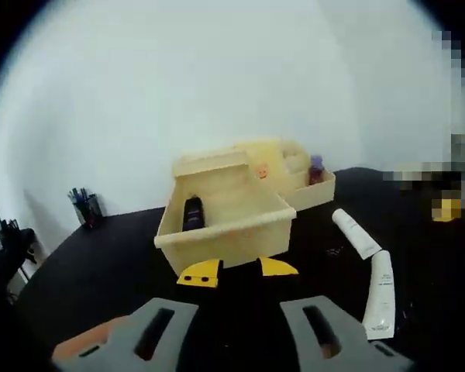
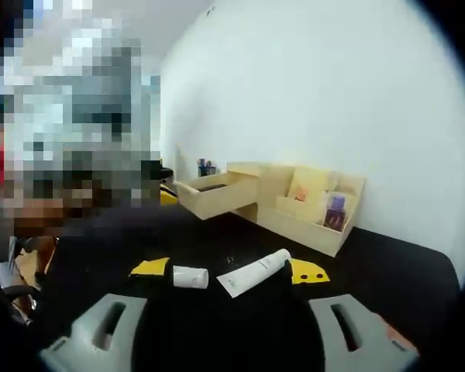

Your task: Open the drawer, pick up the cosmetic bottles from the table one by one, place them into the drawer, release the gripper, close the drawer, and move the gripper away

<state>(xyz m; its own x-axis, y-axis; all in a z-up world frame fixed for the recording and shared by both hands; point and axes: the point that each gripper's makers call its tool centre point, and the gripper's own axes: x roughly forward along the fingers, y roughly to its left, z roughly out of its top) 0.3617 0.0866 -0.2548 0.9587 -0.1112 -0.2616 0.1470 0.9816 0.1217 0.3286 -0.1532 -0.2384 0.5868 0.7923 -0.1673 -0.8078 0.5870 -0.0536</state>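
Note:
The pale wooden drawer stands pulled out of its organizer, with a dark bottle lying inside at its left. My left gripper is open just in front of the drawer's front wall, holding nothing. Two white tubes lie on the black table to the right. In the right gripper view the same tubes lie on the table between the yellow tips of my open right gripper. The open drawer is farther back on the left.
The organizer holds a small purple bottle and pale packets in its open compartments. A cup of pens stands at the table's back left. A white wall runs behind the black table.

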